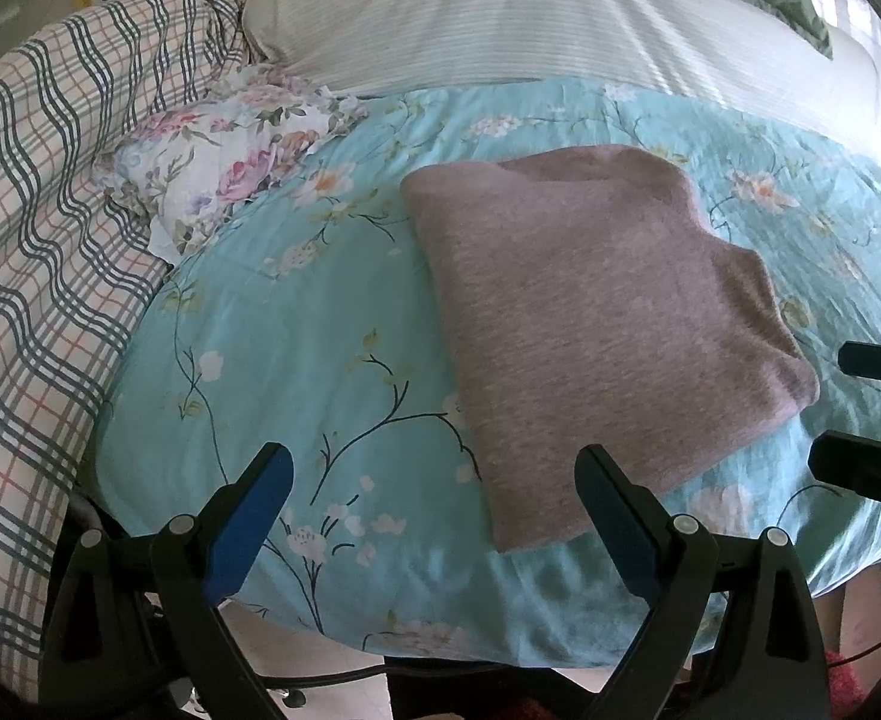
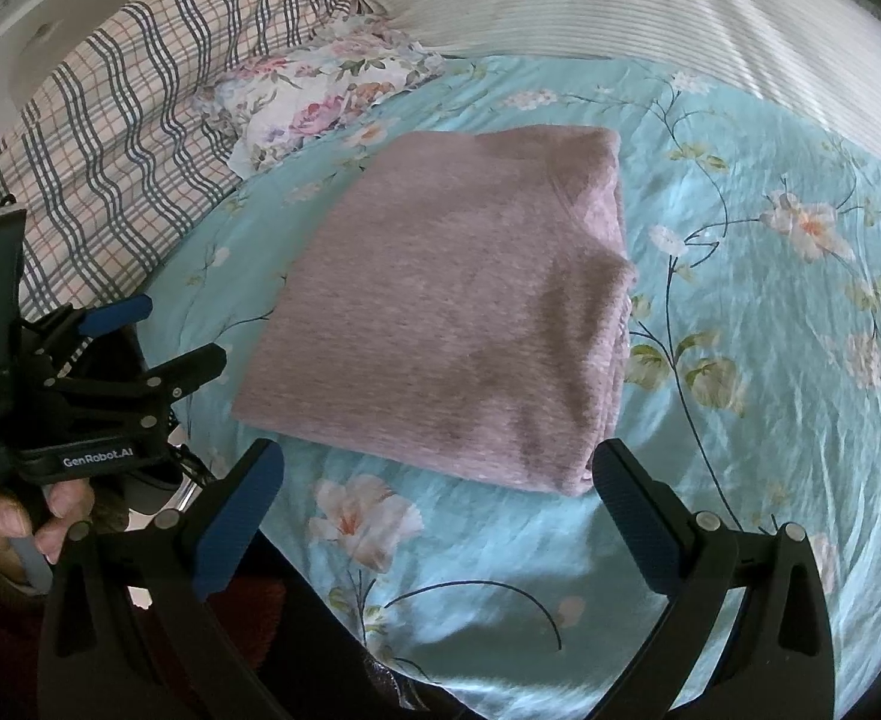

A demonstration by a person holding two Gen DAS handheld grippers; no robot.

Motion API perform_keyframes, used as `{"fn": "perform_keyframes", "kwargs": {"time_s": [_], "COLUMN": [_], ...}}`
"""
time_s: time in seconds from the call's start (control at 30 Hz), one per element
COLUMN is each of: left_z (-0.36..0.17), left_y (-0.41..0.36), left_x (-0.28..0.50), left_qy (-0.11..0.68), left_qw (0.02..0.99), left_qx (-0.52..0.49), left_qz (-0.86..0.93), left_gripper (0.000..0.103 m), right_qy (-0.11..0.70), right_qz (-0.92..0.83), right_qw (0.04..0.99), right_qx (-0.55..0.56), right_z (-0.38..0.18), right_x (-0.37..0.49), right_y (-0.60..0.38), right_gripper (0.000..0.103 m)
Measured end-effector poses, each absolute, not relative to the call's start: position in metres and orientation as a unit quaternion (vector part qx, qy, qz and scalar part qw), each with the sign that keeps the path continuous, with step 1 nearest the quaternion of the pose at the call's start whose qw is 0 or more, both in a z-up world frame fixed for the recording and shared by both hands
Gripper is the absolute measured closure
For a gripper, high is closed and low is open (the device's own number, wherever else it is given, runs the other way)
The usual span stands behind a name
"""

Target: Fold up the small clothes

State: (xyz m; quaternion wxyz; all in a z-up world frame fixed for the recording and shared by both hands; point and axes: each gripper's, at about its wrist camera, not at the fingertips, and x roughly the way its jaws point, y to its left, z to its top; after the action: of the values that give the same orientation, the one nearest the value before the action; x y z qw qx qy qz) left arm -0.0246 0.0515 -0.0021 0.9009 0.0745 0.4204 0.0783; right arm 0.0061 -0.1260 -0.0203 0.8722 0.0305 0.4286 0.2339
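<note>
Garment (image 1: 596,324) first, from my left wrist view: one mauve knit piece, folded into a thick rectangle, lies on the turquoise floral quilt (image 1: 296,324) near the quilt's front edge. My left gripper (image 1: 434,516) stands wide with nothing in it; its right-hand finger overlaps the garment's near corner in the view, though I cannot tell if it touches. At the garment's right, two dark fingers of my right gripper (image 1: 872,414) poke in, also apart. Beyond the garment I count one floral pillow (image 1: 224,162), one plaid blanket (image 1: 50,228) and one white striped pillow (image 1: 500,18).

The risk I judge here: that near corner sits close to the quilt's edge, so a careless nudge or snag from my finger could drag the fold open or pull the garment off the bed.

From my right wrist view, the same single garment (image 2: 458,312) lies in the middle of the quilt (image 2: 740,360), its stacked folded edges showing on its right side. My right gripper (image 2: 440,510) is wide and empty, just short of the garment's near edge. To the garment's left my left gripper (image 2: 158,330) hangs parted, held in my hand (image 2: 32,522). Pinching only the top layer there would, I think, peel the stack apart.
</note>
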Motion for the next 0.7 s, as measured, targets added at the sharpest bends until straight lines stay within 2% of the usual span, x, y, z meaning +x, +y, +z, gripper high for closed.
{"fn": "perform_keyframes", "kwargs": {"time_s": [0.7], "left_z": [0.0006], "left_y": [0.0467], "left_x": [-0.0274], "left_qy": [0.42], "left_qw": [0.901], "left_qx": [0.07], "left_qz": [0.08], "left_gripper": [0.008], "right_qy": [0.428], "right_qz": [0.238], "right_qw": [0.871], "right_qx": [0.025], "right_z": [-0.018], "right_x": [0.0074], "right_y": [-0.122], "right_gripper": [0.0]}}
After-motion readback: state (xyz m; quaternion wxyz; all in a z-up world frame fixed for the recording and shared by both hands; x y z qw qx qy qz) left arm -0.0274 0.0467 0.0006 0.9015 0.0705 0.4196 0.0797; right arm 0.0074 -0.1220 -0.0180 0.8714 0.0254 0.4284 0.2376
